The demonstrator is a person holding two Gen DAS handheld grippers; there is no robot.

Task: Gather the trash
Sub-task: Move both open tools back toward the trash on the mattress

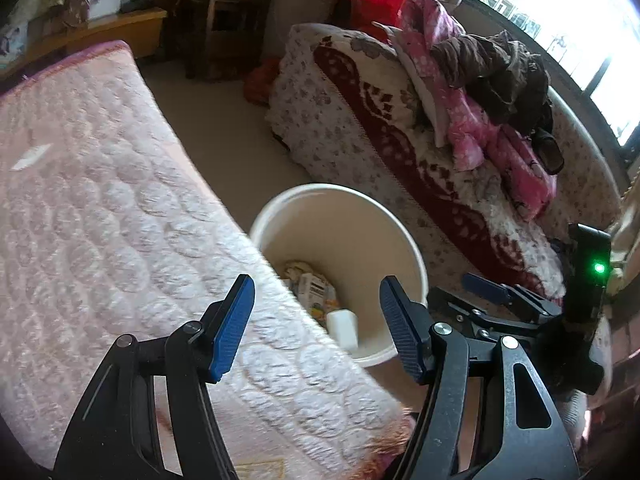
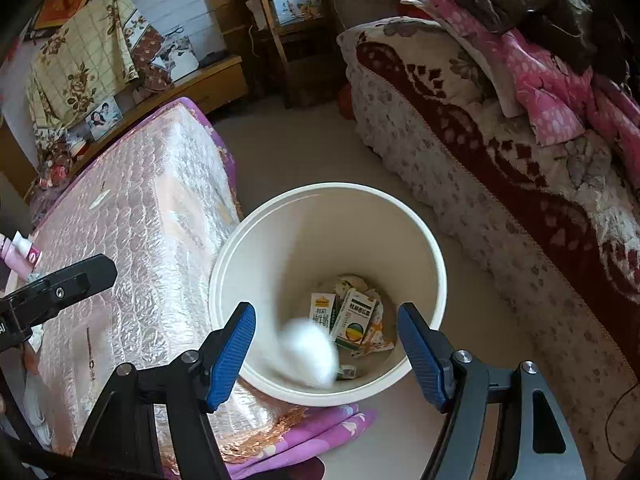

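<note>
Two grippers, both spread wide and empty. Directly below and ahead of the right gripper [image 2: 326, 338], a blurred white wad [image 2: 308, 354] sits inside the white bin [image 2: 248, 240] with cartons [image 2: 354, 318], apparently just released; the left gripper [image 1: 316, 328] idles beside the mattress [image 1: 100, 200].

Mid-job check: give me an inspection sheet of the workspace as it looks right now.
Surface: pink quilted mattress, bin on floor beside it.
Job's things: white bin holding cartons; blurred white object inside its rim.
Clutter: pink bottles at mattress edge.
Grippers: left gripper and right gripper open, empty.
Cables: thin dark cord on floor.
Surroundings: bed piled with clothes; wooden chair.
</note>
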